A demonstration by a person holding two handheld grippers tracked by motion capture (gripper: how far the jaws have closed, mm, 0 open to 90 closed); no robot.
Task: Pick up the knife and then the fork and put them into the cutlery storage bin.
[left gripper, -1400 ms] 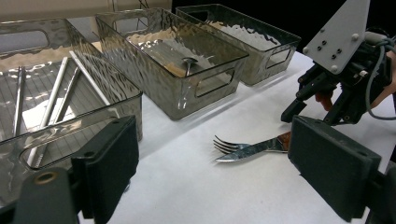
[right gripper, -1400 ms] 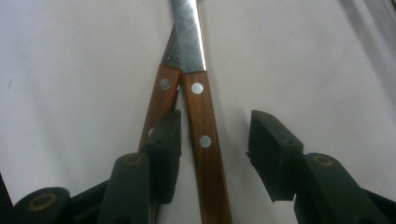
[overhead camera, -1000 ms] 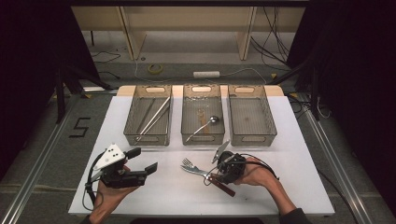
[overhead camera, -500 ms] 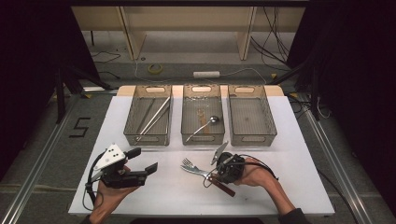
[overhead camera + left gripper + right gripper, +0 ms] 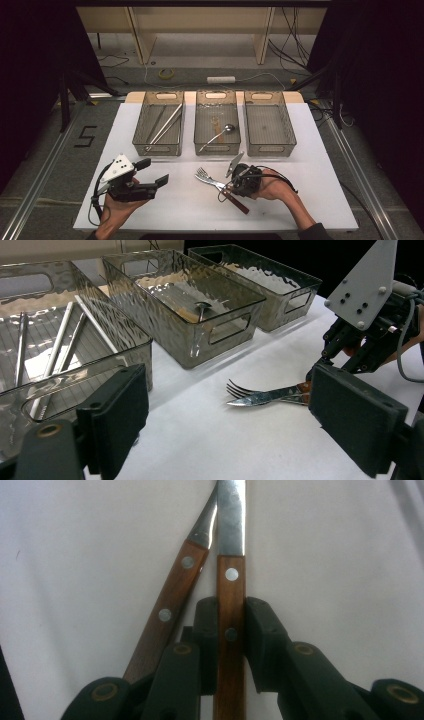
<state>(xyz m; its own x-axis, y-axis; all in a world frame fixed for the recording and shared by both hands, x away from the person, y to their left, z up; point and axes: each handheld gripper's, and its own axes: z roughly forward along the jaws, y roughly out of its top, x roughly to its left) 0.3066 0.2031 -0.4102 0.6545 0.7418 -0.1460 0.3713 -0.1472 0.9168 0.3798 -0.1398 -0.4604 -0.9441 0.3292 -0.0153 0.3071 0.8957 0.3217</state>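
While my right tongs have just been closing and now pinch the knife handle beside the fork near the surface's front edge, my left tongs hang spread; next, lift it cleanly toward a bin.

On the white table, the right gripper has just closed on wooden-handled cutlery; the left gripper hovers open.

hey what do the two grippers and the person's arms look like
Each hand-held gripper is black: the left and right both carry a pale grey three-cornered plate and trail a black cable. Jaw pads are flat, black, rectangular. A dark sleeve covers the right forearm.
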